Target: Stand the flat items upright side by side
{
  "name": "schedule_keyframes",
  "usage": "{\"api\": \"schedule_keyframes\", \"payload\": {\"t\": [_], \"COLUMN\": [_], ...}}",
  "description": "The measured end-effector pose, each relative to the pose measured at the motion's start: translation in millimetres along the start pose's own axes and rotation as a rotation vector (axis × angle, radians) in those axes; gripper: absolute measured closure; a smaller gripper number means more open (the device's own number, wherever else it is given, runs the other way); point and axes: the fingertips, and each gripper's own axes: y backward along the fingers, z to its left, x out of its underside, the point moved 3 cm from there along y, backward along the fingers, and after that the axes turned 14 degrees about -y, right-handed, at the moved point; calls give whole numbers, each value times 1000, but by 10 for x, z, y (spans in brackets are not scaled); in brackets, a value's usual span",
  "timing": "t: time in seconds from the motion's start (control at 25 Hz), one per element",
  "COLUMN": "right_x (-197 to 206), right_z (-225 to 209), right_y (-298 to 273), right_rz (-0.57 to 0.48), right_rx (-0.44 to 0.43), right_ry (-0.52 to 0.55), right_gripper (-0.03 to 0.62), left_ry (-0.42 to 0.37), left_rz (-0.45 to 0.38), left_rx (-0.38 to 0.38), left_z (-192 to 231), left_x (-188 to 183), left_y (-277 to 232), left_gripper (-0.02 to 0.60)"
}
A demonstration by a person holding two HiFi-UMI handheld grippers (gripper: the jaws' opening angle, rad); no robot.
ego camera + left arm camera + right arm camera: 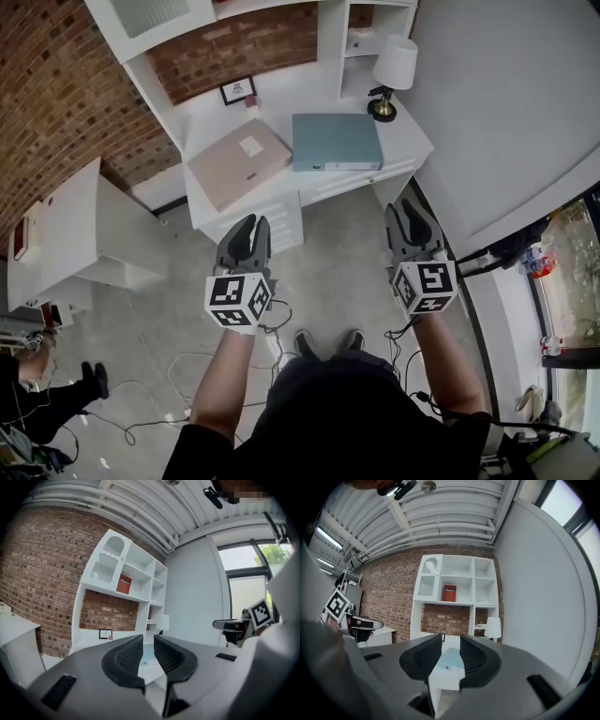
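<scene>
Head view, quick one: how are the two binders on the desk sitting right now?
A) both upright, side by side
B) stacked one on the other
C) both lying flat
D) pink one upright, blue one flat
C: the pink binder and the blue binder both lie flat on their broad faces, next to each other on the white desk. Neither is stood up or stacked.

Head view: steeply down onto white desk (pixel 281 103), fairly far. Both gripper views: level, toward same desk, teal binder (pixel 336 141).
</scene>
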Motion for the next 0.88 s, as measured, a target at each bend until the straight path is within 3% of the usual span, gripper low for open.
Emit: {"api": "schedule_keyframes", "payload": {"t": [0.12,0.2,0.32,0.76,0.88], "right_x": [-11,-9,5,401,509], "right_z": [148,234,316,446,475], "right_y": [-75,-123,-245,-1412,-1841], "right_rz": [-3,2,18,132,172], "right_rx": [-3,-16,-37,-210,-283], "right_ry": [0,-11,-23,-219,-279], "right_gripper": [460,444,437,404,402], "left_ry": [20,32,38,39,77], "left_rz": [4,20,43,51,78], "left_rx": [1,9,15,-57,-71], "left_z": [236,339,451,912,1055], "left_x": [105,173,248,340,347], "left_y": [24,34,14,-439,-668], "left_gripper": [512,435,390,357,353]}}
